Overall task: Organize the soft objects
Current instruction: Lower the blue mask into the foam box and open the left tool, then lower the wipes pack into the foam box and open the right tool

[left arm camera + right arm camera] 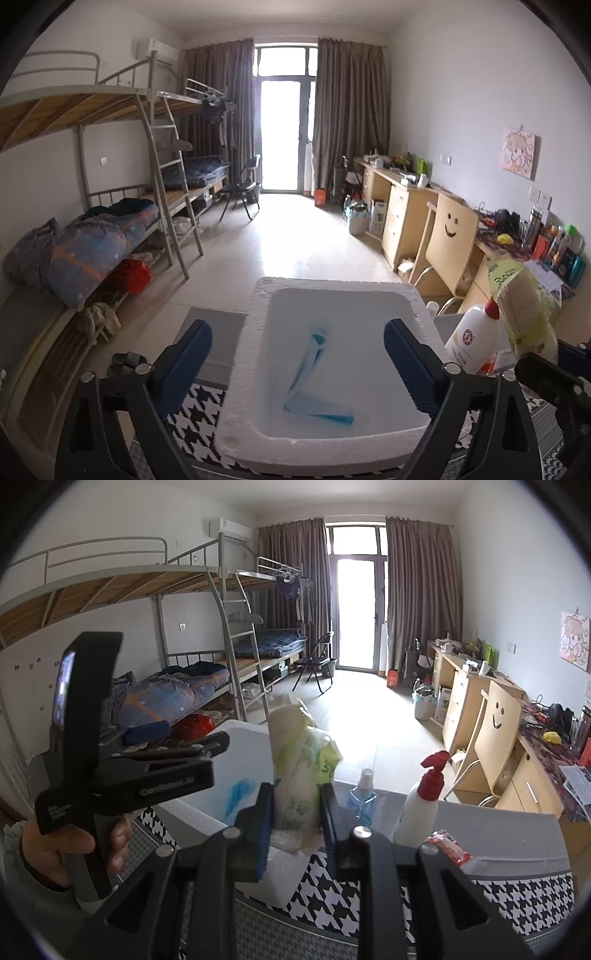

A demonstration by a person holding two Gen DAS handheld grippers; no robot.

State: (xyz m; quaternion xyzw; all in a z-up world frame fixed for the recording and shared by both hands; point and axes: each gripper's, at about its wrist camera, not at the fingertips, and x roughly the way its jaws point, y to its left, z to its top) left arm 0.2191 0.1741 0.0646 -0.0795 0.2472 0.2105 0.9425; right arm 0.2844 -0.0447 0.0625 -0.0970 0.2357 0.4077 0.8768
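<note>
Green-printed tissue pack (299,775), lettering unreadable, clamped in right gripper (297,812) fingers; left gripper (295,365) fingers wide apart, empty.

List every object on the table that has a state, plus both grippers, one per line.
left gripper: open, fingers wide over the foam box, nothing between them
right gripper: shut on tissue pack
tissue pack: upright, lifted
foam box: open-topped, blue packet inside
blue packet: lying loose in the box
white bottle: upright, red cap on
blue spray bottle: upright
</note>
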